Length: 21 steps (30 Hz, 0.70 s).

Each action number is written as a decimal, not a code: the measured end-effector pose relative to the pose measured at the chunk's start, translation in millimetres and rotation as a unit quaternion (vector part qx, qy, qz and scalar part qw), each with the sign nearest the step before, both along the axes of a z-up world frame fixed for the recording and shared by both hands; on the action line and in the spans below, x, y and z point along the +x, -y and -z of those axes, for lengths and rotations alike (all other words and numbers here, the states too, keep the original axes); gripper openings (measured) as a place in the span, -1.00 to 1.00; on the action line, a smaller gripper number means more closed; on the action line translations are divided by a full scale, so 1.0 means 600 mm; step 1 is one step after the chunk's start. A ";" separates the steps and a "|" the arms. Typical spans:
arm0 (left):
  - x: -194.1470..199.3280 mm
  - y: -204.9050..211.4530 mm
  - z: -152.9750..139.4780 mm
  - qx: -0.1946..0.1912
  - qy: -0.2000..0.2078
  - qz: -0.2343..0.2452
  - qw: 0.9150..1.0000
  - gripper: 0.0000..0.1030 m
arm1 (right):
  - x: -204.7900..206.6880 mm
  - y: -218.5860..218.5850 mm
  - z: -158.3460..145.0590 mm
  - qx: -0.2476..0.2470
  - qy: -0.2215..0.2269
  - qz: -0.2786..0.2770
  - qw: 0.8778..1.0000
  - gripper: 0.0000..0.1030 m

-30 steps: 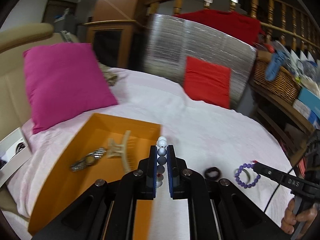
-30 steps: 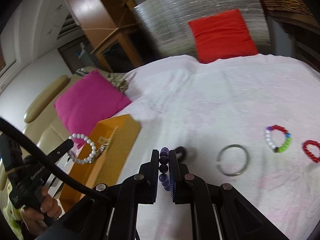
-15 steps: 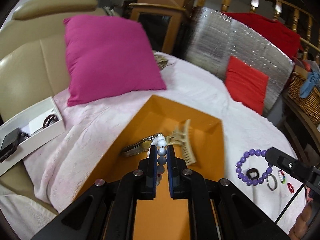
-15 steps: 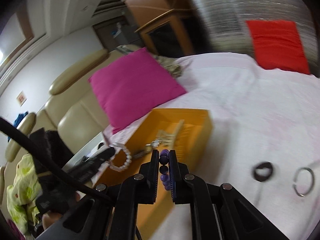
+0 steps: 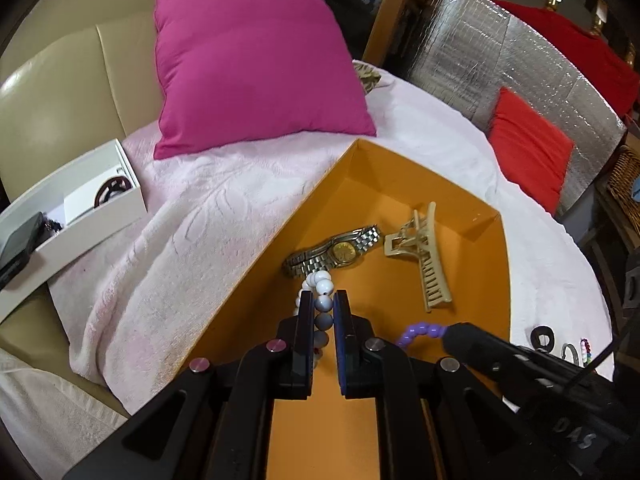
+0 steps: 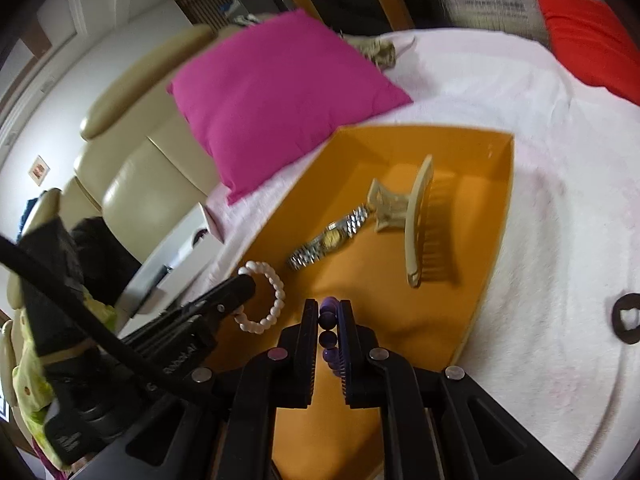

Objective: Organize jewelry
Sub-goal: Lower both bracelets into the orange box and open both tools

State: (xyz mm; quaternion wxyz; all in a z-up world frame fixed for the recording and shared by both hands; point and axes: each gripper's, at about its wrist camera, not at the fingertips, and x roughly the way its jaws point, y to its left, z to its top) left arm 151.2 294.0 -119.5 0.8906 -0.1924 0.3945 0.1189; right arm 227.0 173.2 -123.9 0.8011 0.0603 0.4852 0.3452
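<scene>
Orange box [image 5: 404, 184] is collecting everything: left hand-held gripper [image 5: 323, 304] is pinching the white bead bracelet [image 5: 320, 282] over it, the right hand-held gripper [image 6: 329, 314] clamping the purple bead bracelet [image 6: 329, 320], watch [image 5: 340, 250] at 12 o'clock.

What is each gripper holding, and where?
Left gripper: white bead bracelet, pinched across its beads. Right gripper: purple bead bracelet, likewise.

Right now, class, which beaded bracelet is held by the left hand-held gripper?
The white bead bracelet, pinched in the left hand-held gripper above the orange box; the purple bead bracelet sits in the right hand-held gripper.
</scene>
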 end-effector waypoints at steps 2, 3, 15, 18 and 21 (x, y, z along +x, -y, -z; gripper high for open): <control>0.008 -0.002 0.008 -0.005 -0.009 0.001 1.000 -0.82 | 0.007 -0.012 0.011 -0.011 -0.003 -0.001 1.000 -0.79; 0.012 -0.003 0.012 -0.008 -0.014 0.002 1.000 -0.82 | 0.008 -0.015 0.014 -0.017 -0.003 -0.001 1.000 -0.79; 0.028 -0.009 0.031 -0.033 -0.038 -0.005 0.999 -0.27 | 0.039 -0.002 0.021 -0.003 -0.021 0.026 0.999 -0.36; 0.025 -0.003 0.020 -0.013 -0.026 -0.009 1.000 -0.21 | 0.037 0.020 0.004 0.019 -0.007 0.032 0.999 -0.36; 0.025 0.009 0.010 0.002 -0.012 -0.005 1.000 -0.21 | 0.031 0.062 -0.019 0.039 0.014 0.048 0.998 -0.37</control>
